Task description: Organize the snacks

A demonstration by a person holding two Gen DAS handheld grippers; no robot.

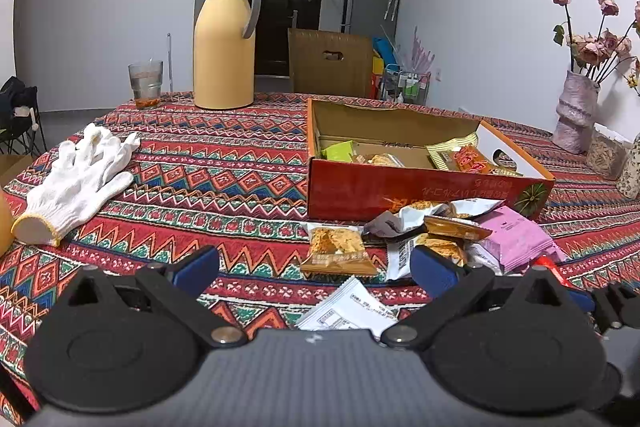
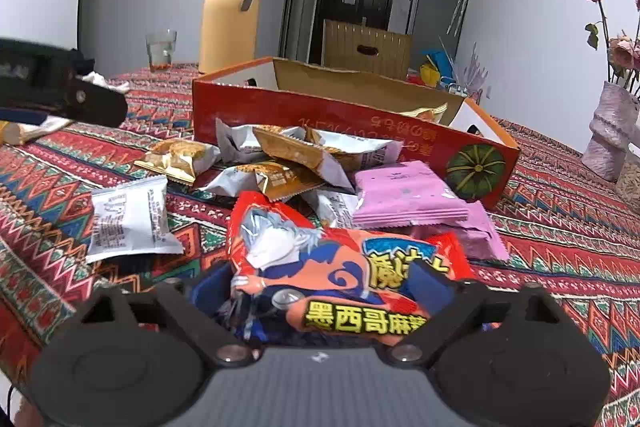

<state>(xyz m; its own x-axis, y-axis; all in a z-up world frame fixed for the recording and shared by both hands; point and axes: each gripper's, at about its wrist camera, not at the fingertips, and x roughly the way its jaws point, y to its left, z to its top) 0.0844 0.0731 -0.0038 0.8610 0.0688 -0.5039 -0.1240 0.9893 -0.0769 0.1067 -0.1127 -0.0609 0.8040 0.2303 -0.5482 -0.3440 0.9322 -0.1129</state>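
Jaws first: on the right gripper they stand wide, and a red snack packet with a cartoon figure sits right between them, its edges against both blue pads. Whether they are truly pressing it, we cannot tell from here.

Over on the left gripper the jaws are well apart and hold nothing. We see a white packet lying on the cloth under the gap, and an orange biscuit packet just ahead of it.

Moving outward in the right view, two pink packets lie stacked just beyond the red one. A loose heap of gold and white packets lies against the front wall of the red box. Another white packet sits off to the left on its own.

From the left view we look into that box, open at the top, with a few snacks lying inside.

Farther out on the patterned surface we have a white glove on the left. A yellow jug and a glass stand at the far edge, and a vase of dried roses on the right.
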